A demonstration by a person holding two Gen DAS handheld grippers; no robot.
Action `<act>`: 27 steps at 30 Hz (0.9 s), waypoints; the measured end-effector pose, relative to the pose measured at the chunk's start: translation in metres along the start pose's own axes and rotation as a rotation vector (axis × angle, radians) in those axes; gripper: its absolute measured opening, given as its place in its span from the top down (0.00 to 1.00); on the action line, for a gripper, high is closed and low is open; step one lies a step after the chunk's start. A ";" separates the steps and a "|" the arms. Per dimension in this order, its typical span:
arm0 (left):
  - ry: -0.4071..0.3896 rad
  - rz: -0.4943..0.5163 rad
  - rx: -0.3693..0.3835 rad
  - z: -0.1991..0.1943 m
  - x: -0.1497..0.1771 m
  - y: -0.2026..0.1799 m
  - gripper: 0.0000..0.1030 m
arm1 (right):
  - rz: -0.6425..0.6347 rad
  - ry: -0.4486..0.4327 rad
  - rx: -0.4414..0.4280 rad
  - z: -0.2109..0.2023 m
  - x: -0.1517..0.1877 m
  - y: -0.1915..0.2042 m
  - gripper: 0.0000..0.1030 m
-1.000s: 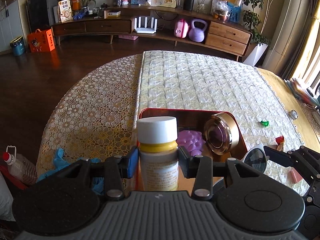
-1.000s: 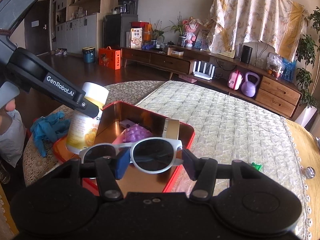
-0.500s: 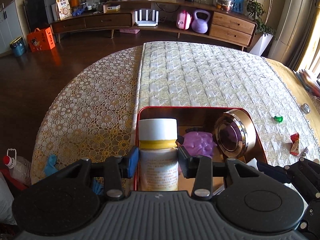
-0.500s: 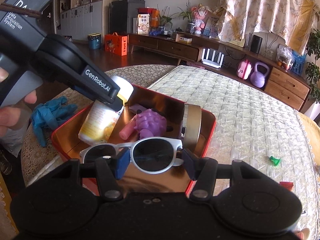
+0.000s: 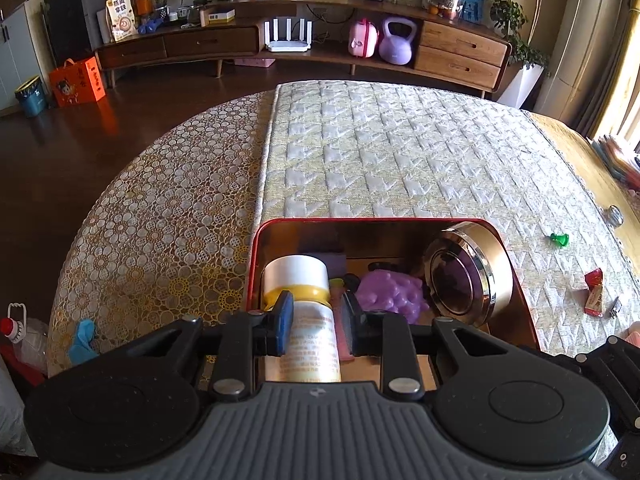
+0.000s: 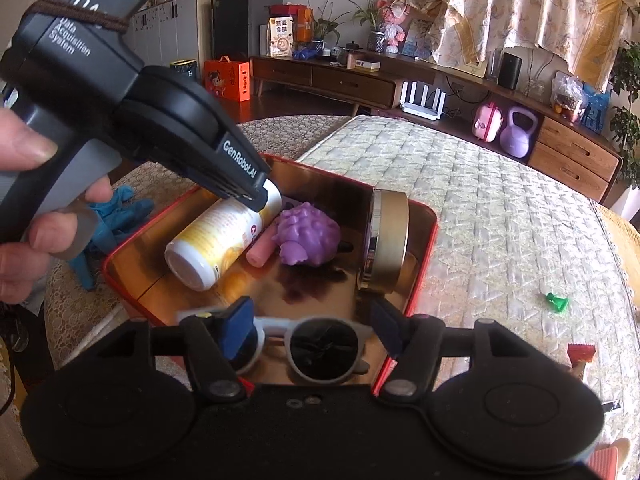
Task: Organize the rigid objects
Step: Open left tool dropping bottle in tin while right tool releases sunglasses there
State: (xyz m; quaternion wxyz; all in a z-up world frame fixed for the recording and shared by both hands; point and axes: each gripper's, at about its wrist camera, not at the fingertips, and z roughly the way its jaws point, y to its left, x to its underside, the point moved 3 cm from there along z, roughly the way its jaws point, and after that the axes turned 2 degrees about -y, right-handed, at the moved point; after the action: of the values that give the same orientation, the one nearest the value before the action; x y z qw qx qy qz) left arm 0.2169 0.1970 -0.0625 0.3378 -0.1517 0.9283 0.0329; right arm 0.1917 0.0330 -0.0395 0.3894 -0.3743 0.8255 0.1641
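A red tin (image 5: 360, 221) with a gold inside stands on the quilted table. A white bottle (image 5: 308, 344) with a yellow band lies on its side in it, cap toward the far wall. My left gripper (image 5: 316, 322) hovers just above the bottle, its jaws closing with nothing pressed between them. In the right wrist view its tip (image 6: 256, 196) sits by the bottle's cap (image 6: 272, 196). White-framed sunglasses (image 6: 324, 346) lie on the tin's floor near the front wall. My right gripper (image 6: 312, 328) straddles one lens, jaws opening, pads off the frame.
Also in the tin are a purple bumpy toy (image 6: 308, 236), a pink stick (image 6: 260, 254) and a gold round case (image 6: 388, 240) leaning on the right wall. A green piece (image 6: 556, 302) and a red wrapper (image 5: 594, 292) lie to the right. Blue gloves (image 6: 116, 216) lie left of the tin.
The bottle went from upright in my left gripper to lying flat in the tin, and those jaws narrowed. The sunglasses dropped out of my right gripper's pads to the tin floor as it widened.
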 end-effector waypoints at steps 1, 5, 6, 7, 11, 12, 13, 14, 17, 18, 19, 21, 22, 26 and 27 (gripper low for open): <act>0.000 -0.001 0.000 -0.001 0.001 0.000 0.75 | 0.009 -0.005 -0.006 -0.003 0.000 -0.001 0.37; 0.007 -0.019 0.006 -0.003 0.003 0.001 0.75 | 0.046 -0.011 -0.016 -0.012 -0.001 -0.003 0.36; 0.010 -0.023 0.007 -0.004 0.004 0.000 0.75 | 0.055 -0.012 -0.018 -0.015 -0.001 -0.003 0.35; 0.011 -0.023 0.008 -0.005 0.005 -0.001 0.75 | 0.063 -0.014 -0.019 -0.018 -0.002 -0.004 0.35; 0.005 -0.017 0.015 -0.013 0.009 -0.006 0.75 | 0.101 -0.028 -0.028 -0.030 -0.002 -0.008 0.30; 0.004 -0.019 0.017 -0.015 0.010 -0.007 0.74 | 0.109 -0.031 -0.030 -0.033 -0.001 -0.009 0.30; 0.002 -0.020 0.020 -0.017 0.010 -0.008 0.72 | 0.116 -0.036 -0.027 -0.036 -0.001 -0.010 0.29; -0.001 -0.019 0.025 -0.019 0.011 -0.009 0.70 | 0.121 -0.039 -0.022 -0.038 0.000 -0.011 0.28; -0.017 -0.015 0.040 -0.028 0.013 -0.014 0.46 | 0.129 -0.055 -0.010 -0.045 0.001 -0.013 0.27; -0.030 -0.015 0.047 -0.032 0.014 -0.017 0.41 | 0.132 -0.061 -0.007 -0.048 0.001 -0.014 0.26; -0.039 -0.013 0.051 -0.035 0.014 -0.018 0.38 | 0.134 -0.066 -0.007 -0.051 0.002 -0.014 0.25; -0.049 -0.004 0.055 -0.042 0.015 -0.023 0.38 | 0.137 -0.079 -0.002 -0.057 0.003 -0.015 0.23; -0.052 -0.003 0.058 -0.045 0.016 -0.024 0.38 | 0.140 -0.084 0.002 -0.060 0.004 -0.015 0.22; -0.073 0.014 0.064 -0.056 0.019 -0.033 0.37 | 0.174 -0.112 0.005 -0.074 0.009 -0.022 0.17; -0.080 0.020 0.063 -0.059 0.020 -0.035 0.36 | 0.181 -0.118 0.005 -0.078 0.010 -0.023 0.15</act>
State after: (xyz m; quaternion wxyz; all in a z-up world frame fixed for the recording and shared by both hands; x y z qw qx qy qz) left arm 0.1762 0.1486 -0.0285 0.3789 -0.1302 0.9161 0.0133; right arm 0.1640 -0.0312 0.0032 0.4219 -0.2869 0.8319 0.2184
